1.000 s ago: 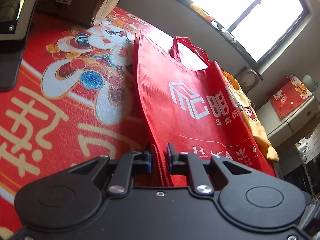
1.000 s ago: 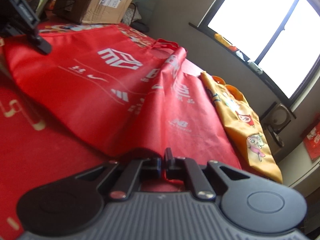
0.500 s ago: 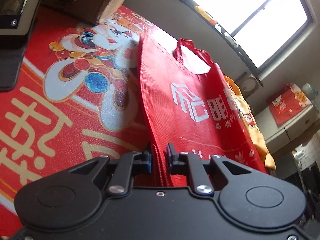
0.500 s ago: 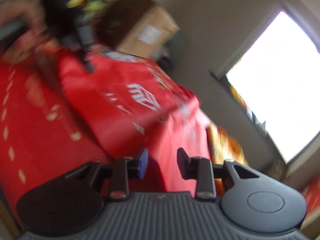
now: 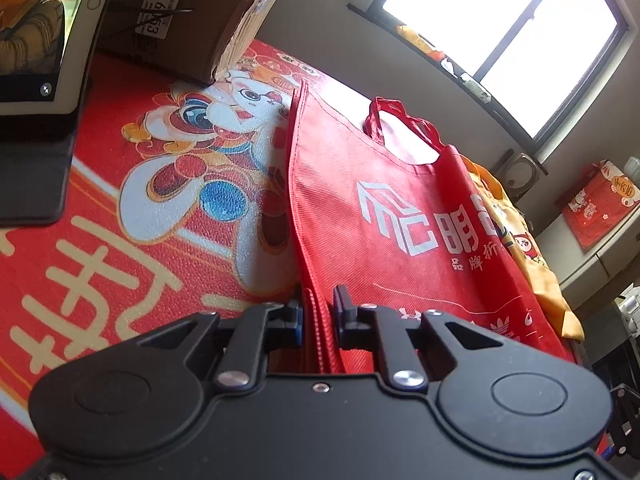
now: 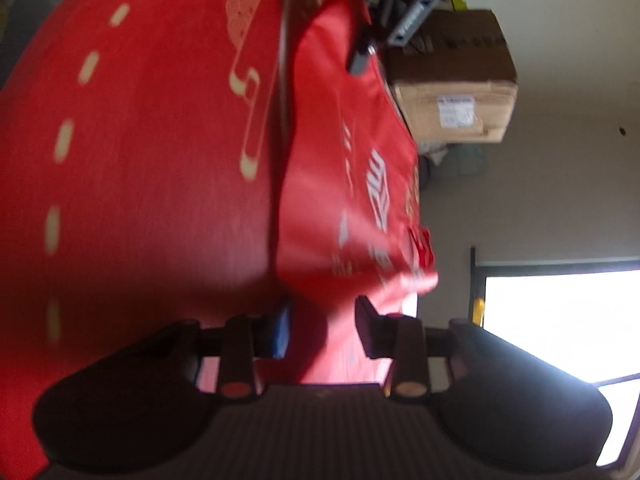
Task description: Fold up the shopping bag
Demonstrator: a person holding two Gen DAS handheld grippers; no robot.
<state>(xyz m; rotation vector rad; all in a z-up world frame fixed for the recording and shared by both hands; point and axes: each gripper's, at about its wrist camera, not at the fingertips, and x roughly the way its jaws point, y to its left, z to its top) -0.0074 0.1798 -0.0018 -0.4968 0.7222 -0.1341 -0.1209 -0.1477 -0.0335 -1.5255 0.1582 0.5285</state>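
A red shopping bag (image 5: 400, 216) with white logos lies flat on a red printed mat (image 5: 120, 240), its handles (image 5: 396, 120) at the far end. My left gripper (image 5: 318, 308) is shut on the bag's near left corner edge. In the blurred, rolled right wrist view the bag (image 6: 352, 184) shows lengthwise. My right gripper (image 6: 322, 324) is open, its jaws apart over the bag's near edge, holding nothing. The left gripper (image 6: 384, 28) appears at the bag's far corner in that view.
A cardboard box (image 5: 188, 20) and a tablet on a dark stand (image 5: 36, 52) sit at the mat's far left. An orange bag (image 5: 532, 264) lies beside the red bag on the right. A window (image 5: 504, 32) is behind.
My right gripper has opened, let go of the bag's corner and rolled sideways while moving. My left gripper stays shut on its corner and has shifted slightly.
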